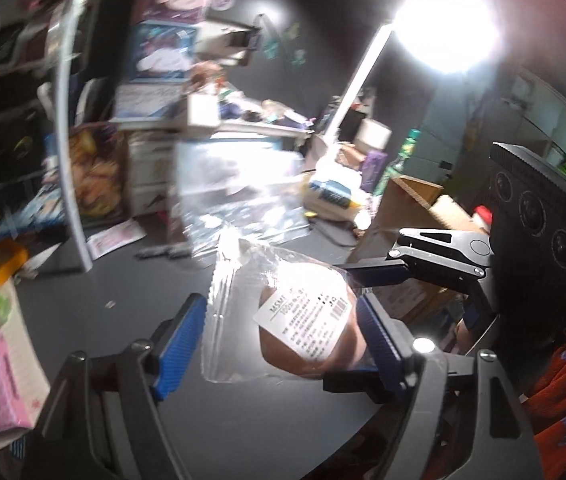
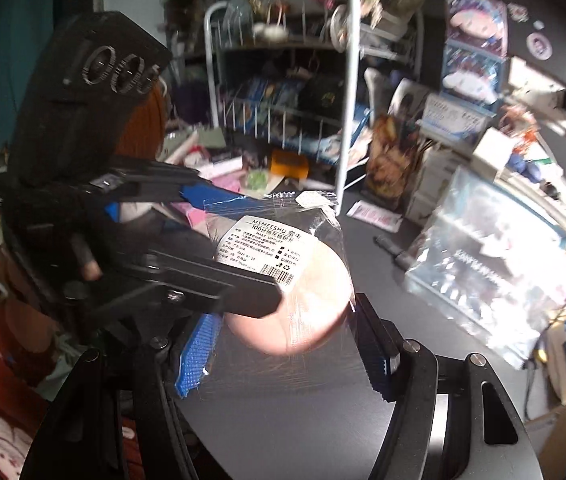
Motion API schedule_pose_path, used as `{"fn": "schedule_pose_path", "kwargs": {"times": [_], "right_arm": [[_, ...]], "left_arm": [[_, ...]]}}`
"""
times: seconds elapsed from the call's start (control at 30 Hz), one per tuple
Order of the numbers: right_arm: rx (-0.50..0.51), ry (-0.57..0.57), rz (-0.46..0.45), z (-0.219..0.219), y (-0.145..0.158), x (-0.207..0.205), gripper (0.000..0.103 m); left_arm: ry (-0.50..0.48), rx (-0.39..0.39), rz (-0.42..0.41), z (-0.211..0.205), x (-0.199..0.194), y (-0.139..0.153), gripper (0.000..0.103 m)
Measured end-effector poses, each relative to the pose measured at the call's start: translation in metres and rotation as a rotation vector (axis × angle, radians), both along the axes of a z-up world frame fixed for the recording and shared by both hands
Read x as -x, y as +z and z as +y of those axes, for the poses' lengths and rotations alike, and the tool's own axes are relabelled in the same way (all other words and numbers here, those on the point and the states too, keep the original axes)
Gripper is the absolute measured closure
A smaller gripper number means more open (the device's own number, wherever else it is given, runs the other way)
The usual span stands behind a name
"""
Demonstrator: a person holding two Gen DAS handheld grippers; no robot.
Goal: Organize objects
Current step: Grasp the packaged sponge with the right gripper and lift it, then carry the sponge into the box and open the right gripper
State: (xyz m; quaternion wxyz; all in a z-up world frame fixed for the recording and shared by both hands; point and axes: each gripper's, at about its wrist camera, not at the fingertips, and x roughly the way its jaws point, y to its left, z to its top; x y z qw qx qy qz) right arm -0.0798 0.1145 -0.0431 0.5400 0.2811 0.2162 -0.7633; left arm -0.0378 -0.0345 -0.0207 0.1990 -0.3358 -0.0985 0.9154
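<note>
Puff bag is held in the air above the dark surface, between both tools, for a handover. Left hand-held gripper pinches it across its width. Right hand-held gripper brackets it, 2 pads spread; grip unclear.

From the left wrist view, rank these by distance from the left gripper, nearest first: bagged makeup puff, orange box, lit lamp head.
1. Bagged makeup puff: between the left gripper fingers.
2. Orange box: on the desk, far left, under the white rack.
3. Lit lamp head: high, upper right, across the desk.
</note>
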Motion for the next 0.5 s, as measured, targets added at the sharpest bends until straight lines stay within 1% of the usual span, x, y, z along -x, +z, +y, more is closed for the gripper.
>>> {"fn": "schedule_pose_path", "kwargs": {"times": [0.07, 0.17, 0.37, 0.5], "right_arm": [[0.015, -0.038, 0.039, 0.019, 0.014, 0.0, 0.041], [0.035, -0.089, 0.06, 0.045, 0.032, 0.005, 0.041], [0.051, -0.218, 0.074, 0.103, 0.06, 0.023, 0.041], [0.061, -0.311, 0.056, 0.14, 0.07, 0.039, 0.041]], "left_arm": [[-0.049, -0.014, 0.021, 0.017, 0.007, 0.013, 0.038], [-0.12, -0.01, 0.043, 0.047, 0.018, 0.031, 0.046], [-0.23, 0.028, 0.064, 0.115, 0.051, 0.059, 0.05], [-0.305, 0.038, 0.047, 0.154, 0.077, 0.067, 0.051]]}}
